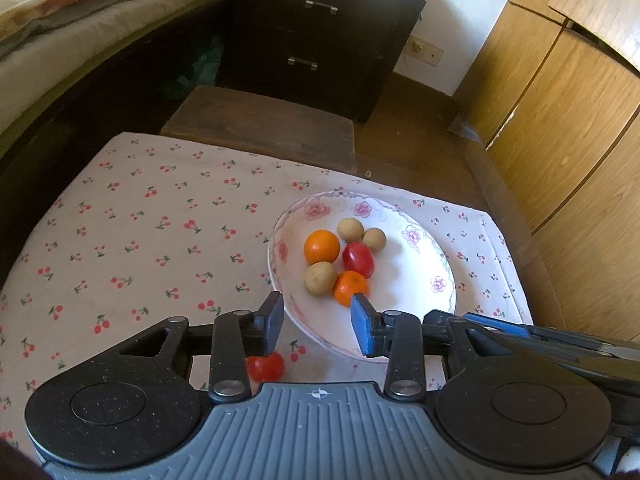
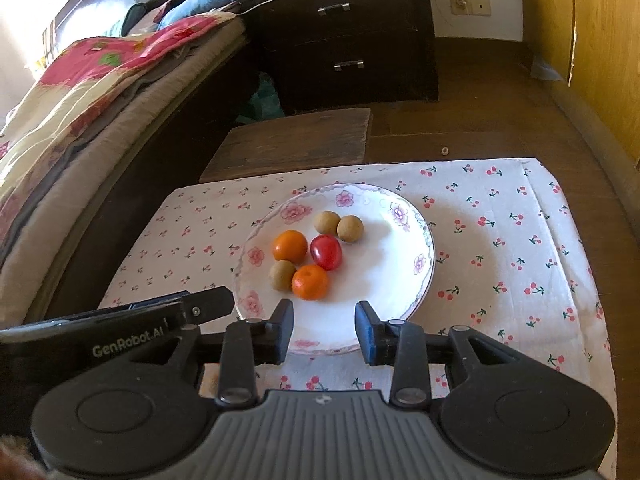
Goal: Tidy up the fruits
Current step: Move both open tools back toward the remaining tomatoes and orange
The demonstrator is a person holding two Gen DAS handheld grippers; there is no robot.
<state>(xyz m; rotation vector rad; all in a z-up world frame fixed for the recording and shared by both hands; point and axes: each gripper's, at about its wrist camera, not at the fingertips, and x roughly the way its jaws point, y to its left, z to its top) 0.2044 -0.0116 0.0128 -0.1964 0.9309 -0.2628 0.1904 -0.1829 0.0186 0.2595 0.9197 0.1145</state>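
Fruit mostly piled on the flowery plate point(image 2: 416, 280), both grippers held empty at its near rim.

Two oranges, three brown longan-looking fruits and a red tomato point(image 2: 326, 252) are bunched touching on the plate; another tomato point(image 1: 265, 366) is left on the cherry-print cloth point(image 1: 140, 240). Left gripper point(image 1: 317, 327) and right gripper point(image 2: 324, 331) fingers are spread apart.

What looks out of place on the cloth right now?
One red tomato lies on the cherry-print cloth, outside the floral plate, partly hidden behind the open left gripper. The other fruits are all grouped in the plate. Nothing looks spilled or damaged.
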